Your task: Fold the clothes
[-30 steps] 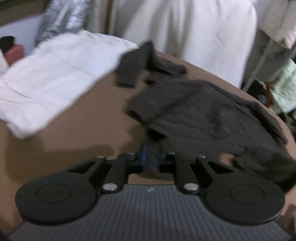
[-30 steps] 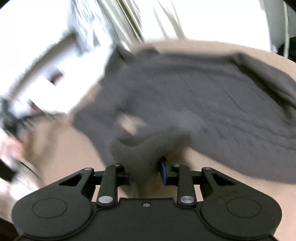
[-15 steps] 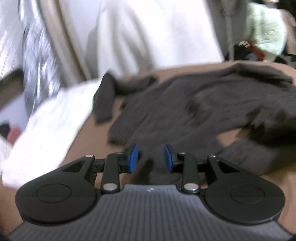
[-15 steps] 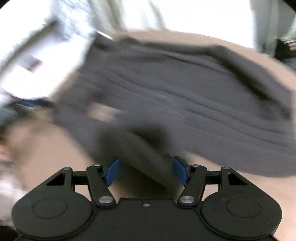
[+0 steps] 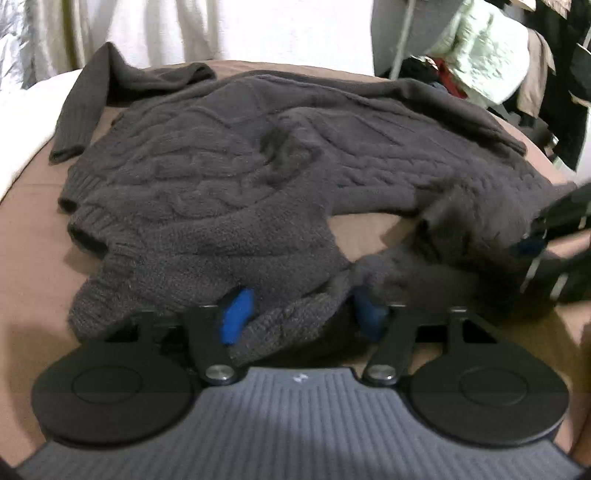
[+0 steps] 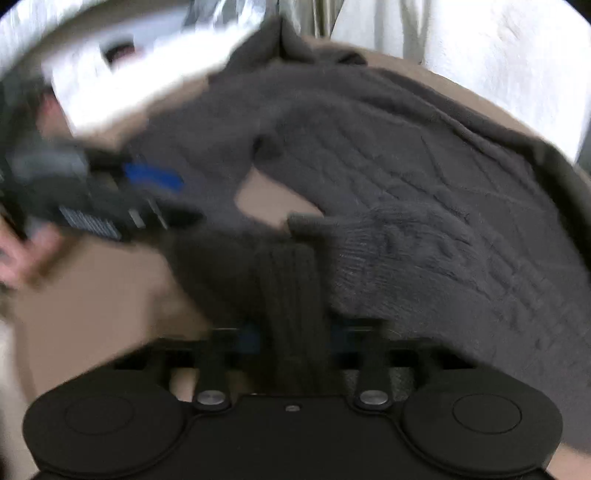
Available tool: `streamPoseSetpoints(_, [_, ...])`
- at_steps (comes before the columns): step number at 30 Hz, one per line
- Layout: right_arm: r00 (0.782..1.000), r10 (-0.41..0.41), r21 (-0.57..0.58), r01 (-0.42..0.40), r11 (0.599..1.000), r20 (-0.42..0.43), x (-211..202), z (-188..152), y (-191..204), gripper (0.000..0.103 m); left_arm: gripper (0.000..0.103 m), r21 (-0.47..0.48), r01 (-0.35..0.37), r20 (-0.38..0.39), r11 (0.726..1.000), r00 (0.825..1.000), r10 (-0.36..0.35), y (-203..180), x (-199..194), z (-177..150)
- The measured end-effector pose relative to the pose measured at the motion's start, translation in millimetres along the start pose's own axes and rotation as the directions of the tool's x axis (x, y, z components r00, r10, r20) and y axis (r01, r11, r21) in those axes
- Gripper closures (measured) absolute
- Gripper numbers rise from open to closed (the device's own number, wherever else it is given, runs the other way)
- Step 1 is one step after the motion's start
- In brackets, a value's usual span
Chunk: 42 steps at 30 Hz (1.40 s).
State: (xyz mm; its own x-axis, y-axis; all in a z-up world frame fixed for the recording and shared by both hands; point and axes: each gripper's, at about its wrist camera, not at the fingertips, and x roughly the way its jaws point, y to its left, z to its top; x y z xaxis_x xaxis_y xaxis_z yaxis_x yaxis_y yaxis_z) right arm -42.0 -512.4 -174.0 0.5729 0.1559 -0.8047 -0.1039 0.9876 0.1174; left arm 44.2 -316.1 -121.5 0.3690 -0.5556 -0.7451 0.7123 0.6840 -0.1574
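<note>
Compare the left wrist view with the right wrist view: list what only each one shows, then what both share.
Only the left wrist view shows the pile of clothes at upper right and the sweater's long sleeve lying at far left.

Only the right wrist view shows the person's hand behind the left gripper, and a ribbed cuff running between the right gripper jaws.

Both show the dark cable-knit sweater on the brown surface, with a white curtain behind.

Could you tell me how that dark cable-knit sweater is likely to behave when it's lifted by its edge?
The sweater is probably floppy: it lies rumpled on the brown surface. Its thick knit suggests some weight, so the unheld part would likely sag. The fuzzy ribbing between the right hand-held gripper pads seems unlikely to slip.
</note>
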Motion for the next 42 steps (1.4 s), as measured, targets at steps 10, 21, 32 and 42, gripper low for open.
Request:
streamPoseSetpoints(10, [0.620,0.341,0.038,-0.515,0.856,0.707,-174,-3,-66,0.084,0.094,-0.385,0.059,0.231,0.921,0.972,0.034,60,-98,-7])
streamPoseSetpoints(21, [0.986,-0.163,0.508,0.160,0.847,-0.040,-54,-33,-109,0.081,0.103,-0.498,-0.135,-0.150,0.857,0.986,0.068,87,-63,-55])
streamPoseSetpoints(32, [0.976,0.042,0.639,-0.171,0.750,0.213,-50,-19,-98,0.034,0.083,-0.370,-0.001,0.055,0.929,0.998,0.023,61,-80,-30])
streamPoseSetpoints(42, [0.971,0.192,0.781,-0.229,0.581,0.142,-9,-48,-101,0.019,0.067,-0.433,0.048,0.012,0.900,0.999,-0.048,68,-60,-34])
